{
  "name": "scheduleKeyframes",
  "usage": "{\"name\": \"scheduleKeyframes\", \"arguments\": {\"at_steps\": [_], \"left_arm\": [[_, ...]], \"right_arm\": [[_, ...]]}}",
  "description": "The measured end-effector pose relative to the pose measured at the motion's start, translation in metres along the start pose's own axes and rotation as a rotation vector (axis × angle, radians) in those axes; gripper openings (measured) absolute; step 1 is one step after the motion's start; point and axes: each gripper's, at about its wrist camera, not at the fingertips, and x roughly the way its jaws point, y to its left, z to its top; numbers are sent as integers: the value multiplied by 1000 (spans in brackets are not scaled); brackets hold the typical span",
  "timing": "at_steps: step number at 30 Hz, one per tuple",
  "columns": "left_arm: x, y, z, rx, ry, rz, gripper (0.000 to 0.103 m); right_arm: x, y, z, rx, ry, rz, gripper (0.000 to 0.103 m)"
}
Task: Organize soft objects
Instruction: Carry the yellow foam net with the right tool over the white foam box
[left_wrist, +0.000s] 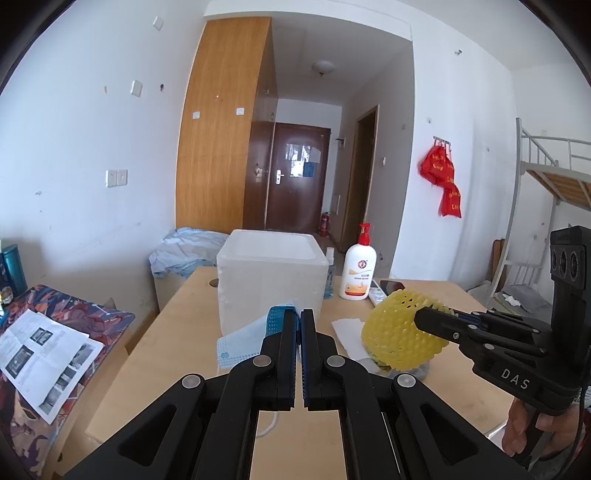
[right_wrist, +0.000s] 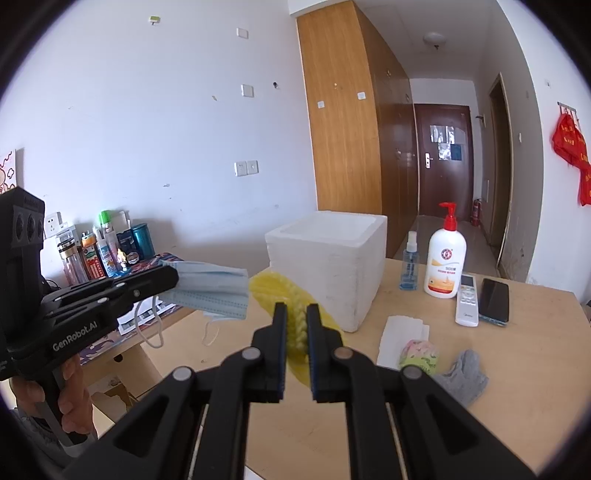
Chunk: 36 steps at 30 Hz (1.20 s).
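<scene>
Left claw (left_wrist: 299, 317) closed on a blue face mask (right_wrist: 207, 291), held up over the surface's (right_wrist: 517, 387) near-left edge, ear loops dangling. Right claw (right_wrist: 295, 321) closed on a yellow foam net (left_wrist: 399, 339), lifted in front of the white foam box (right_wrist: 332, 266).

Both items likely very light, limp and easily crushed; neither fragile. The net looks springy, so a pinch through its wall suits it. The mask's pleated middle seems safer than a loop.

Grey glove (right_wrist: 465, 376) and patterned bundle (right_wrist: 419, 354) lie on the surface.

Both wrist views face the foam box (left_wrist: 271, 280) closely.
</scene>
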Motion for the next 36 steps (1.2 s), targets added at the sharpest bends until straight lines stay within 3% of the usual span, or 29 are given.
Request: {"name": "scheduleKeyframes", "arguments": {"at_steps": [36], "left_arm": [[66,13,56,1,-11,38,2]], "right_arm": [[53,-35,50,7,20,11,12]]}}
